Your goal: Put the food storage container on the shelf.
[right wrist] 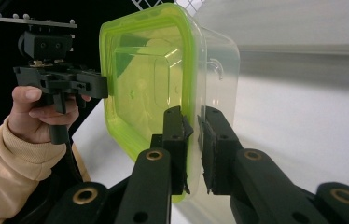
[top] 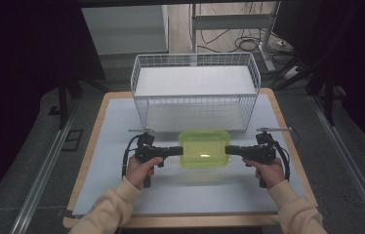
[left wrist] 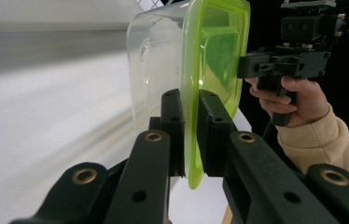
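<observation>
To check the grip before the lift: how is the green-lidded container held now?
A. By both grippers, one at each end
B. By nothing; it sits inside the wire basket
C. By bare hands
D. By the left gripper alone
A: the left gripper and the right gripper each clamp the rim at opposite ends of the container.

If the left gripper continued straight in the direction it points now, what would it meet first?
The left gripper is already shut on the rim of the green-lidded container, so it would push that; beyond it, probably the right gripper.

Left tool (top: 179, 150) and right tool (top: 229, 149) clamped, facing each other.
</observation>
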Action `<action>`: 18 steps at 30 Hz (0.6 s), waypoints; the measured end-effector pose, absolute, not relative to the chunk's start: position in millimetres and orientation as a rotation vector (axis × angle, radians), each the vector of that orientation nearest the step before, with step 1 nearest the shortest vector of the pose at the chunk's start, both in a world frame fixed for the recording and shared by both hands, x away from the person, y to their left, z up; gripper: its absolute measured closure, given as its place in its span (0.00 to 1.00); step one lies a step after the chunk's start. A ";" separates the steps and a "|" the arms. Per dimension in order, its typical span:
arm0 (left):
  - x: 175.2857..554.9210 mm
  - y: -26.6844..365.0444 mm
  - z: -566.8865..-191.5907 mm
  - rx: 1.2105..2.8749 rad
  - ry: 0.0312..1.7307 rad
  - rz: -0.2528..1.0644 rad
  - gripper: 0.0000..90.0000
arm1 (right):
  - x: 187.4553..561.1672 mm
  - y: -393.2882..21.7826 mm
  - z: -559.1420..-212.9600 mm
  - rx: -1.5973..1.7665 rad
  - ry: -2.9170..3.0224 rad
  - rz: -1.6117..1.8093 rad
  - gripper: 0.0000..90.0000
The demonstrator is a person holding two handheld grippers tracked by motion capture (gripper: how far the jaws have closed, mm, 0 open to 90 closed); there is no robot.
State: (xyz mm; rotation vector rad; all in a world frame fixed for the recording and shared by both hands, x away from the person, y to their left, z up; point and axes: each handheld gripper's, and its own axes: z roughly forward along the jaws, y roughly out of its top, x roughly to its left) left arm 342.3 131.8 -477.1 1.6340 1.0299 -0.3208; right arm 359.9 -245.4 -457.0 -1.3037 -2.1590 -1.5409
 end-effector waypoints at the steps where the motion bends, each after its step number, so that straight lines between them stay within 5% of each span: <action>1: 342.4 132.5 -475.6 1.632 1.030 -0.318 0.92 | 360.2 -245.0 -455.9 -1.299 -2.161 -1.542 0.89; 18: 349.0 138.6 -448.7 1.647 1.002 -0.276 0.92 | 363.4 -239.0 -433.4 -1.270 -2.173 -1.617 0.89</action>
